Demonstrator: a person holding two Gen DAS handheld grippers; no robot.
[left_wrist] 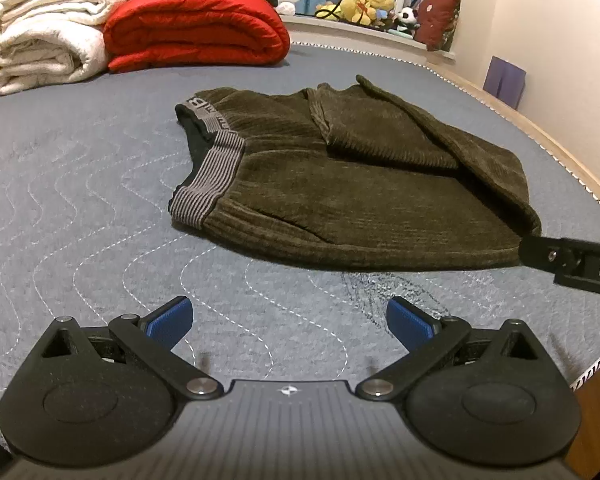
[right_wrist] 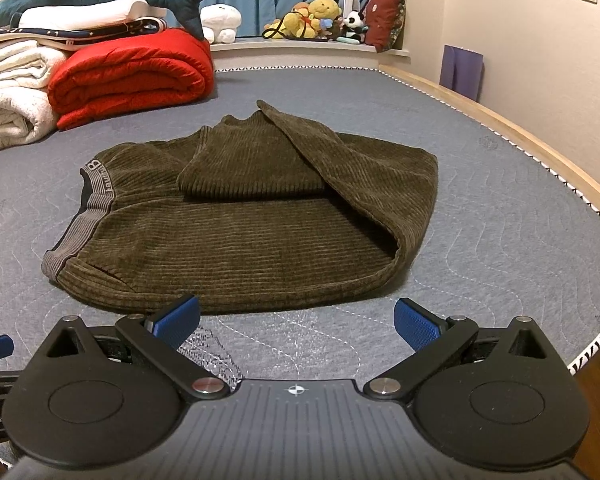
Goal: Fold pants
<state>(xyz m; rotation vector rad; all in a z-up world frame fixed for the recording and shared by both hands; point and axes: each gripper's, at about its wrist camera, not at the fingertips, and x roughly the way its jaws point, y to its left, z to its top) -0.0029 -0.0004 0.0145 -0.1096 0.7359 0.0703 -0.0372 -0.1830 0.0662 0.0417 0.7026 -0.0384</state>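
Right wrist: red quilt (right_wrist: 132, 76) lies well behind folded pants (right_wrist: 240, 220).

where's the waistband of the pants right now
In both wrist views the striped grey waistband is at the left end of the olive pants, facing the red quilt side of the bed.

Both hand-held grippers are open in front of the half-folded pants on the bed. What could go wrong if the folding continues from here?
1. The legs folded back over the pants lie crooked, one flap raised open at the right; another fold may lock that in.
2. The thick corduroy may slip if the right hand-held gripper pinches only one layer.
3. The left hand-held gripper may catch the quilted mattress cover under the hem.
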